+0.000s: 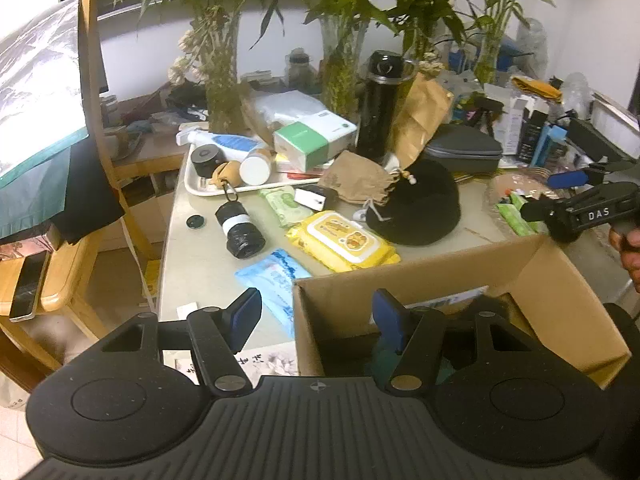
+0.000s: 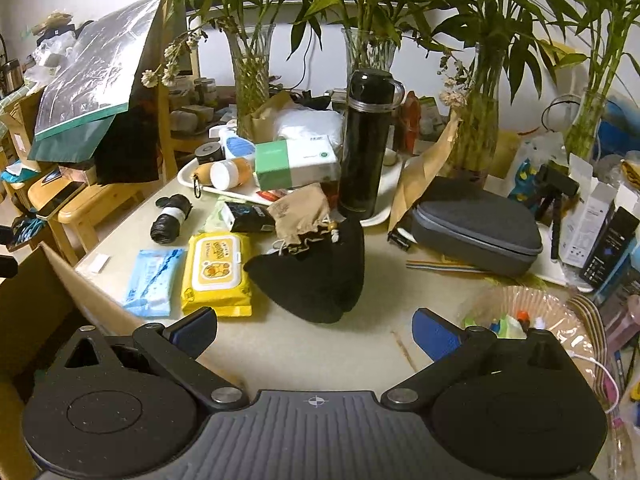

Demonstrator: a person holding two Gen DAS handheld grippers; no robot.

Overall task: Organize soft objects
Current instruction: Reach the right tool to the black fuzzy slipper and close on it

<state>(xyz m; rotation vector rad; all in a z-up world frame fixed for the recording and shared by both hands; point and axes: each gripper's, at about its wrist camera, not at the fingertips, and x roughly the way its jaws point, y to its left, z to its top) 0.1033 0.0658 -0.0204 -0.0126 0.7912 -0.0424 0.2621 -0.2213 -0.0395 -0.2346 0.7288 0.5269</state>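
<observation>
Well, both claws, left claw (image 1: 316,320) and right claw (image 2: 316,330), gape empty; black hat (image 2: 316,276), yellow wipes (image 2: 218,272) and blue pack (image 2: 154,280) await the cardboard box (image 1: 560,280).

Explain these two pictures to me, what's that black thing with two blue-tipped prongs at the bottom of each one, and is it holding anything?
No robot here: a person carries a hand-held gripper in each hand, with a wide-angle camera on each looking forward along its two fingers. One picture comes from the left hand-held gripper, the other from the right hand-held gripper. Both are open and hold nothing. On the table lie soft things to sort: a black hat, a yellow wipes pack, a blue tissue pack and a brown drawstring pouch. The left gripper hovers at the corner of an open cardboard box; the right one also shows at that picture's right edge.
</observation>
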